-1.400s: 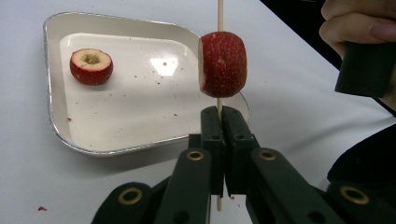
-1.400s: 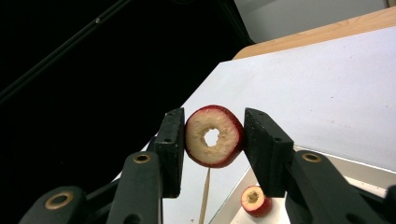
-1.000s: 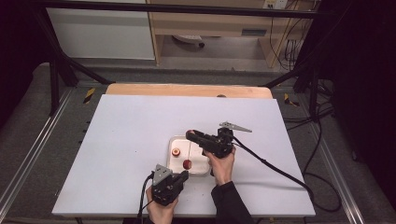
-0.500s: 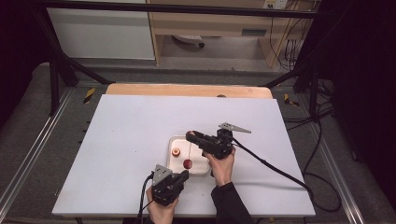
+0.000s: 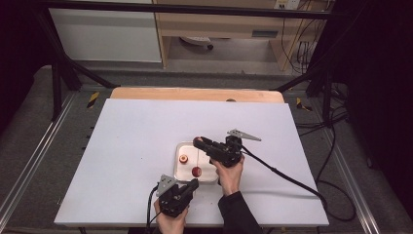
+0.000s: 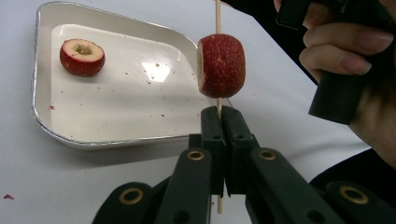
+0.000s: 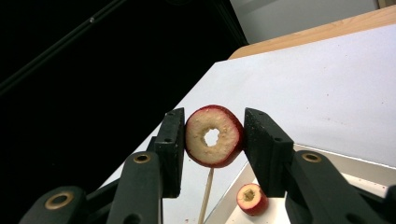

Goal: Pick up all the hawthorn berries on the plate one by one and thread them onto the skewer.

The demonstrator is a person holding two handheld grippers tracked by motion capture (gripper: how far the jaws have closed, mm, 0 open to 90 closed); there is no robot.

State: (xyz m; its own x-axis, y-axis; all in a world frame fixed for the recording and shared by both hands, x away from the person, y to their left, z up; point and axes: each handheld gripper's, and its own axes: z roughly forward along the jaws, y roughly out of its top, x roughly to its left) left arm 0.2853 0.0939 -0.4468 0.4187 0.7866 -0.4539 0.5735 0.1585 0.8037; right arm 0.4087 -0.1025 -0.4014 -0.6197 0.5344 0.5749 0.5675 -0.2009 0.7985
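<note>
Pinching a thin skewer (image 6: pixel 217 14) near its lower end with the left tongs (image 6: pixel 222 109), jaws pressed flat together around it and the stick held upright. Clamping a cored red ring (image 7: pixel 219 154) of fruit by its sides in the right tongs (image 7: pixel 212 135), jaws part-spread to its width, cut face and centre hole turned toward that camera. Seen from the left tongs view: a second red piece (image 6: pixel 224 65) threaded on the skewer just above the jaw tips, the stick running on up out of the top edge, and the right hand (image 6: pixel 355 51) close by at the right. Seen from the right tongs view instead: the skewer dropping straight down from under the ring; impossible to tell there whether its tip sits in the hole. From the high view, both in one line: ring at the top of the skewer, threaded piece lower down, left tongs at the foot, all hanging over the front right part of a tray (image 5: pixel 181 147). Lying in the tray toward its back left corner, well apart from the skewer, a third cored piece (image 5: pixel 183 159), cut face up. Scattered over the tray floor in the left tongs view, small red crumbs. Resting on the white worktop (image 5: pixel 126 146), tray close to the front edge and a little right of its middle.
</note>
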